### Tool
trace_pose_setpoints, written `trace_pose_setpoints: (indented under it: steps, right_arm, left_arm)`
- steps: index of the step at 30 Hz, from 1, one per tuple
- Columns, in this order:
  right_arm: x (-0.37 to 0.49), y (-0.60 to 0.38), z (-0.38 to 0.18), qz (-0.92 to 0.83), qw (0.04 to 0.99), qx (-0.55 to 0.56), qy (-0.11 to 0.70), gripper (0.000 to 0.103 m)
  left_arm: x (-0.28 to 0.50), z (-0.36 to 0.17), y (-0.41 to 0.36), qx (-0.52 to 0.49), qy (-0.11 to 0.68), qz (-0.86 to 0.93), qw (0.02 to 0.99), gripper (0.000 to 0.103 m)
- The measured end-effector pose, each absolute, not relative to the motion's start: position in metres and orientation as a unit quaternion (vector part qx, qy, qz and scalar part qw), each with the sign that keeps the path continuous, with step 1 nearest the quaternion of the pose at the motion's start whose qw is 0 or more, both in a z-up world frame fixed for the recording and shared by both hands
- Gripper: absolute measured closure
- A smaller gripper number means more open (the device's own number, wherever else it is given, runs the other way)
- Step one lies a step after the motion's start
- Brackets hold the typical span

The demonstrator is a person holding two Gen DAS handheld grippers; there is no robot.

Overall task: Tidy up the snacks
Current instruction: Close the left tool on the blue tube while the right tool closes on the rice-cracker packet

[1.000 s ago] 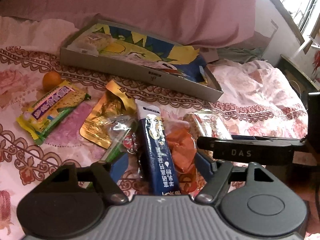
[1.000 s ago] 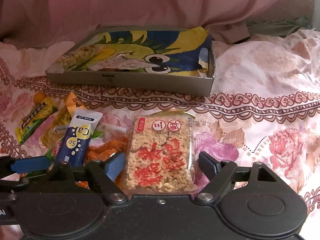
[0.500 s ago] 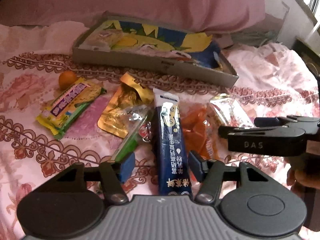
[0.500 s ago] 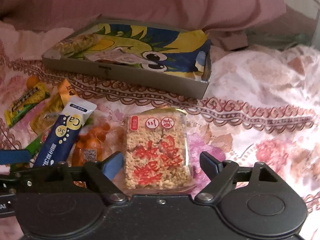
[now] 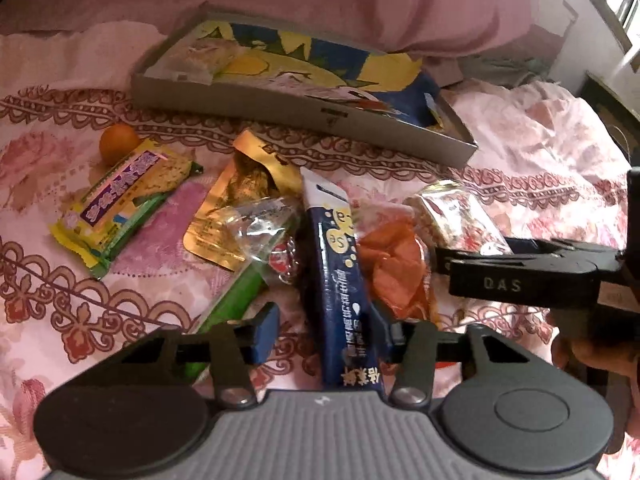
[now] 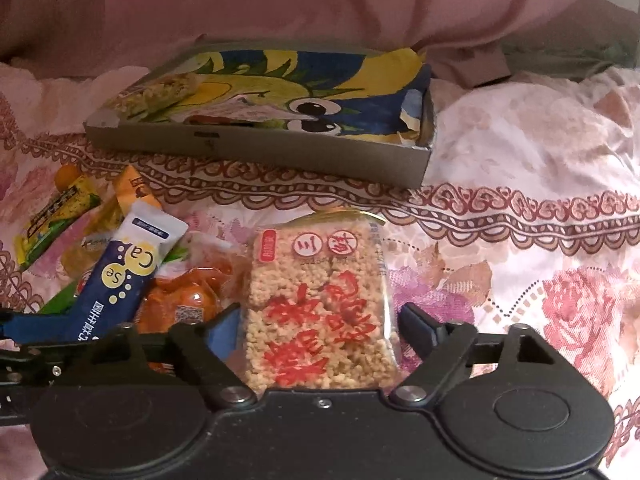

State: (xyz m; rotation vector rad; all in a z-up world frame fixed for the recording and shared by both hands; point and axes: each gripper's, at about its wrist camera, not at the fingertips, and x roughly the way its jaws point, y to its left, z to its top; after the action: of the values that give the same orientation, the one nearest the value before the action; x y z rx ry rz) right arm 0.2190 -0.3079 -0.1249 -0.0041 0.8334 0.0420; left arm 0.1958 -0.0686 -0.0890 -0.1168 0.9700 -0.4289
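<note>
Left gripper (image 5: 326, 330) straddles the blue sachet (image 5: 340, 276), jaws partly open, one side against it and no clamp yet. Right gripper (image 6: 316, 330) sits wide around the rice cake (image 6: 320, 304), not squeezing. Both packs lie on the bedspread (image 6: 520, 248) before the box's front wall. The box (image 6: 260, 152) holds a couple of snacks at its far-left corner; most of the pile is left, so it looks early.

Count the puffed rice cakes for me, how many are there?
2. One rice cake lies between the right hand-held gripper fingers; another rice cake sits in the box's far-left corner. More may be hidden.
</note>
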Motion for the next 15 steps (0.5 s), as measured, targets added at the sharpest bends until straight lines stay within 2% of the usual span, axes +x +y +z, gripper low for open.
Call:
trace_pose_setpoints:
  steps: [6, 15]
  right_arm:
    - [0.216, -0.305, -0.123, 0.019, 0.914, -0.009, 0.405, 0.029]
    - [0.216, -0.303, -0.123, 0.019, 0.913, -0.02, 0.407, 0.028]
  left_arm:
    - [0.194, -0.085, -0.066, -0.062, 0.472, -0.2, 0.856, 0.06]
    - [0.183, -0.076, -0.075, -0.015, 0.456, -0.193, 0.869, 0.07]
